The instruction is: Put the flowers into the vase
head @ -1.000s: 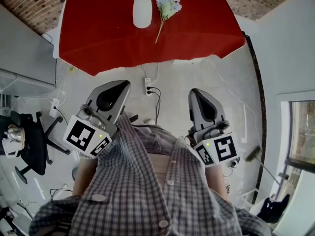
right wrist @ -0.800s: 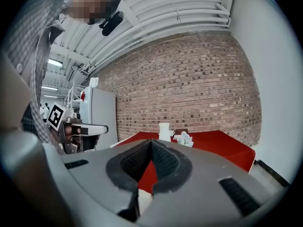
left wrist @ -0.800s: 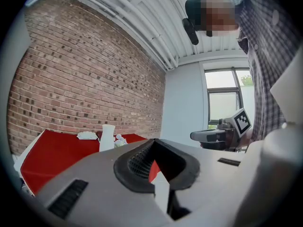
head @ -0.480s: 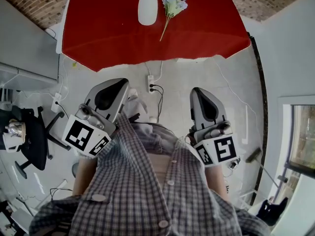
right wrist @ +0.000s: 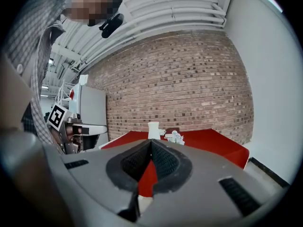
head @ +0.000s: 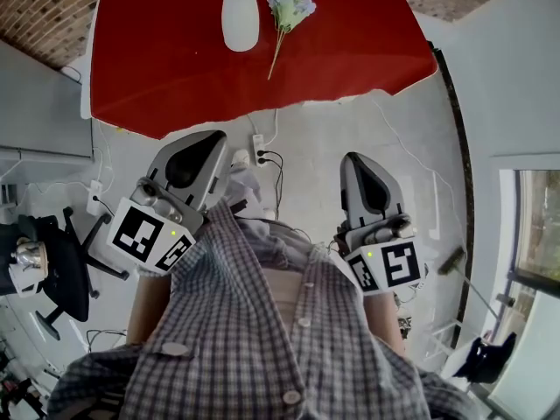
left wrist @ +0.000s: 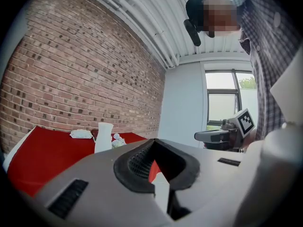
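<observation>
Left gripper (head: 213, 140): fingers (left wrist: 137, 162) pressed together, nothing between them, pointing level over the floor (head: 315, 138), short of the red tabletop (head: 166, 68). White vase (head: 239, 11) stands upright on the tabletop, well ahead of these fingers and slightly to their right in the head view; in the left gripper view it shows above and left of the closed tips. Flowers (head: 289, 3) lie flat on the tabletop just right of the vase, apart from it, with the pale blooms toward the far edge and the stem slanting back toward the person. Power strip (head: 260, 151) with plugged cables lies on the floor between the two grippers, near the left fingertips. Right gripper (head: 359, 158): its fingers (right wrist: 163, 162) also pressed together and empty. Vase and flowers are well ahead of them and off to their left in the head view; in the right gripper view the vase shows just above the closed tips, with the blooms right of it. Checked shirt (head: 271, 339) fills the near frame.
</observation>
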Available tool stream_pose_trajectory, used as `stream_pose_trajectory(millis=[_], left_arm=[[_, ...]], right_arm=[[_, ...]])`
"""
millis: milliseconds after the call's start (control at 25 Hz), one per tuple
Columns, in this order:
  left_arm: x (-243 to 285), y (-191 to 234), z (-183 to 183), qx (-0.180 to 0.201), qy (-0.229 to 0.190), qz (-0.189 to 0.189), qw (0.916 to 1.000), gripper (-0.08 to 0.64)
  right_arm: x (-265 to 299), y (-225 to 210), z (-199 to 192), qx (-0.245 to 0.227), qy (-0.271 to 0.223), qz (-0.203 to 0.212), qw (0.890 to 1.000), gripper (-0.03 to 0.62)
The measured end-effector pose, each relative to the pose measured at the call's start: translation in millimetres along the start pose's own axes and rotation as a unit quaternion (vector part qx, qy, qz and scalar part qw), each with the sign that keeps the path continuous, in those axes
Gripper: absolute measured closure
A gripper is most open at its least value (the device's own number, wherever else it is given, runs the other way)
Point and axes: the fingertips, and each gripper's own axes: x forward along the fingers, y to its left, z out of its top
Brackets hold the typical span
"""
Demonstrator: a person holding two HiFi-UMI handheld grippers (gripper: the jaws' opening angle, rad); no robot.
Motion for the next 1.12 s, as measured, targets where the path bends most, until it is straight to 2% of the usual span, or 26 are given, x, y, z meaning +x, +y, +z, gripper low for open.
stream_pose_trajectory(millis=[240,600,1120], left_arm=[[41,32,5,-0.004,0.009,-0.018,0.9998,0.555],[76,101,21,-0.011,0.011,-0.016,0.9998,0.555],[113,195,32,-0.012,0.009,-0.034,0.9993,0.555]], right_arm=[[40,-27,8,0.004,0.008,-0.02,1.0,0.588],[111,-41,27,0.008,0.01,-0.029,0.999,0.588],[196,-64,43,0.027,0.001,-0.086,0.996,0.588]])
